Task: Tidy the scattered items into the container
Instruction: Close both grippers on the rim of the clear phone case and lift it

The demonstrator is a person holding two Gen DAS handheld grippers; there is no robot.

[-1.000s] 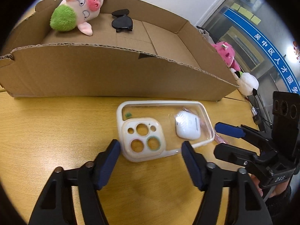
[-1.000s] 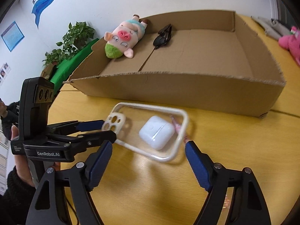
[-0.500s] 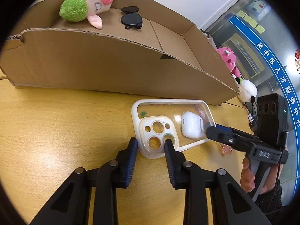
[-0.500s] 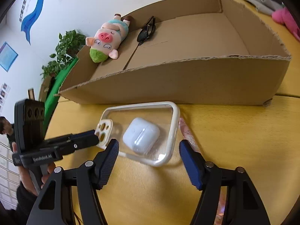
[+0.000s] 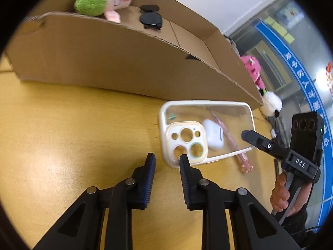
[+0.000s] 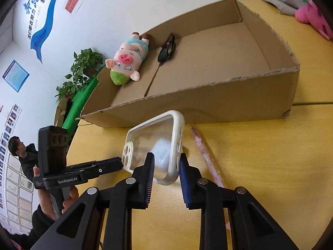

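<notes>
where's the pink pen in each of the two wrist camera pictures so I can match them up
Left wrist: the pink pen lies right of centre, partly under the clear phone case, its end poking out lower right.
Right wrist: the pen lies right of centre on the table, beside the tilted case.
Shared landmark: the cardboard box behind it.

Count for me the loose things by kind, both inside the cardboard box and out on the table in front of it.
Plush pig: 1
Sunglasses: 1
Phone case: 1
Earbud case: 1
Pink pen: 1
Total: 5
</notes>
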